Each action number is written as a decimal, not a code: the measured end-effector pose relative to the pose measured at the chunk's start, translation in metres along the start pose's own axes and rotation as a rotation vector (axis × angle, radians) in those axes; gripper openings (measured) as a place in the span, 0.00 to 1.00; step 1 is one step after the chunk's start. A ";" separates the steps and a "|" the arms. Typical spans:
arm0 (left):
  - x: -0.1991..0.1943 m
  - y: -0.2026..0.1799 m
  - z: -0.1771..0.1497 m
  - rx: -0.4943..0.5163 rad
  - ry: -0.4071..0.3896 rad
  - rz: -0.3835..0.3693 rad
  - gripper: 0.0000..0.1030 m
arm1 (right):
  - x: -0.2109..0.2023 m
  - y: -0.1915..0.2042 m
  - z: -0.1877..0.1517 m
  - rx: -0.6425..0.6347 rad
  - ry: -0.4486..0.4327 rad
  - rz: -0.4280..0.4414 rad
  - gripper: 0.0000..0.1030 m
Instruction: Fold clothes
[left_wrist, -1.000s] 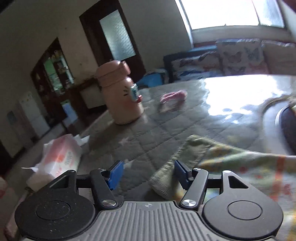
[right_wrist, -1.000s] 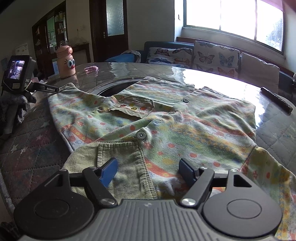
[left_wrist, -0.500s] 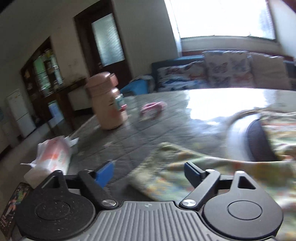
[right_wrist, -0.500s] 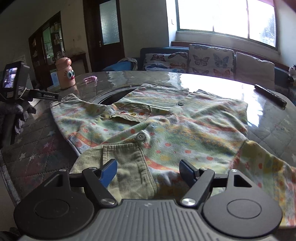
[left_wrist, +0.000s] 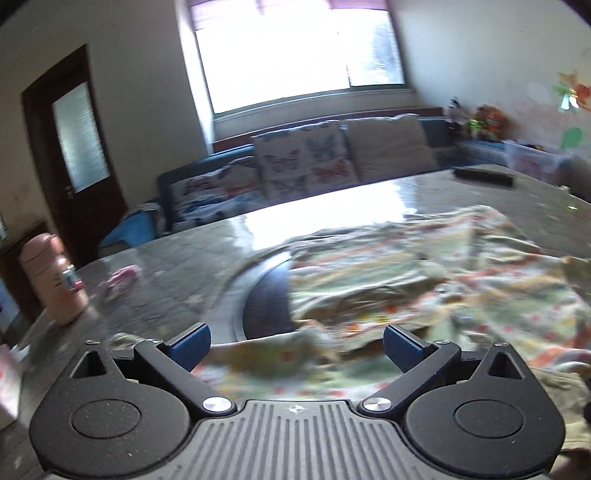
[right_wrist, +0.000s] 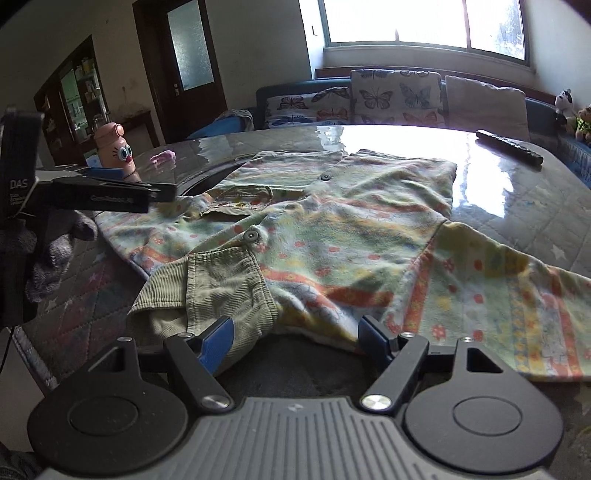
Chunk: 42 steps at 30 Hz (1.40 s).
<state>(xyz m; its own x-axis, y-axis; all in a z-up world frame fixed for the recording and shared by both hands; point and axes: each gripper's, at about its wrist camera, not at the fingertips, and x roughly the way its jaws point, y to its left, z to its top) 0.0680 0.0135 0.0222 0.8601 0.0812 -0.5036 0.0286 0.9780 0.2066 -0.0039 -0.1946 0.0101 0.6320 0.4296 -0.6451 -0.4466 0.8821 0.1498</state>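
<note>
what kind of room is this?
Likely a home living room: a sofa with butterfly cushions under a window, a remote and a shirt on the table.

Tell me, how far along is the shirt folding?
Barely begun. Done: the shirt lies spread on the table, one sleeve still out flat. In hand: nothing; the left gripper and right gripper are open, poised at the shirt's edges near the collar. Left: every fold.
</note>
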 end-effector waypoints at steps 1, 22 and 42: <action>0.000 -0.010 0.002 0.015 -0.006 -0.019 0.99 | -0.002 0.000 0.000 0.004 -0.006 0.003 0.74; 0.016 -0.087 0.007 0.143 0.002 -0.150 1.00 | -0.047 -0.039 -0.006 0.085 -0.102 -0.093 0.74; 0.000 -0.132 -0.019 0.351 -0.066 -0.183 1.00 | -0.026 -0.180 -0.011 0.218 -0.050 -0.579 0.72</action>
<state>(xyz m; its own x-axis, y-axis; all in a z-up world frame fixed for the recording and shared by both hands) 0.0548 -0.1117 -0.0211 0.8551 -0.1121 -0.5061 0.3471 0.8489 0.3985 0.0532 -0.3666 -0.0081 0.7644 -0.1269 -0.6321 0.1141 0.9916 -0.0610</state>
